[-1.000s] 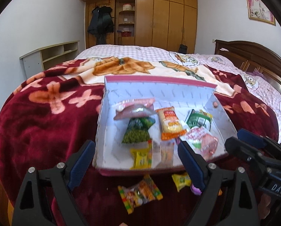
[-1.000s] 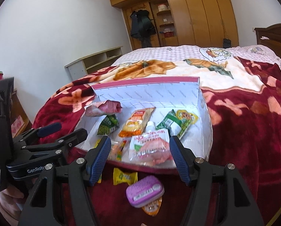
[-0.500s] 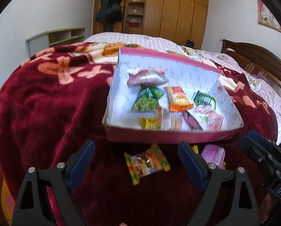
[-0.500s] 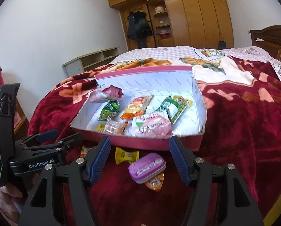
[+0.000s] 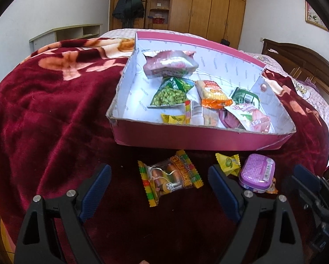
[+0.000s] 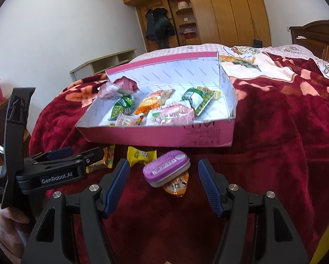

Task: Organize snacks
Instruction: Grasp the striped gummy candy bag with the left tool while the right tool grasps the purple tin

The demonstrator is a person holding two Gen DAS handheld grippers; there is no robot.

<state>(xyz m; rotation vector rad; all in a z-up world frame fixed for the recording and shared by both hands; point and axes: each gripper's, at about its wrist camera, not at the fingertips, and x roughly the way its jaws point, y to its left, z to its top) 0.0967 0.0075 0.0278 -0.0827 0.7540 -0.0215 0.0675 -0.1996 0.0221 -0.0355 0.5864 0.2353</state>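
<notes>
A pink cardboard box (image 5: pixel 186 138) (image 6: pixel 155 135) with several snack packets inside sits on the red blanket. In front of it lie a clear packet with striped edges (image 5: pixel 169 178), a yellow candy (image 5: pixel 228 162) (image 6: pixel 141 155), a purple tin (image 5: pixel 257 172) (image 6: pixel 166 168) and an orange jelly cup (image 6: pixel 176 186) partly under the tin. My left gripper (image 5: pixel 159 175) (image 6: pixel 80 154) is open, its fingers on either side of the striped packet without touching it. My right gripper (image 6: pixel 163 171) (image 5: pixel 307 187) is open around the purple tin, pads apart from it.
The red floral blanket (image 5: pixel 54 110) drapes over the bed's near edge. A wooden headboard (image 5: pixel 307 59) stands on the right, wardrobes (image 6: pixel 219 11) and a low shelf unit (image 5: pixel 72 33) beyond the bed. A person's hand (image 6: pixel 8 224) holds the left gripper.
Both grippers have sunk and come closer to the loose snacks in front of the box. The striped packet and the purple tin now lie between their fingers. The openings look unchanged.
</notes>
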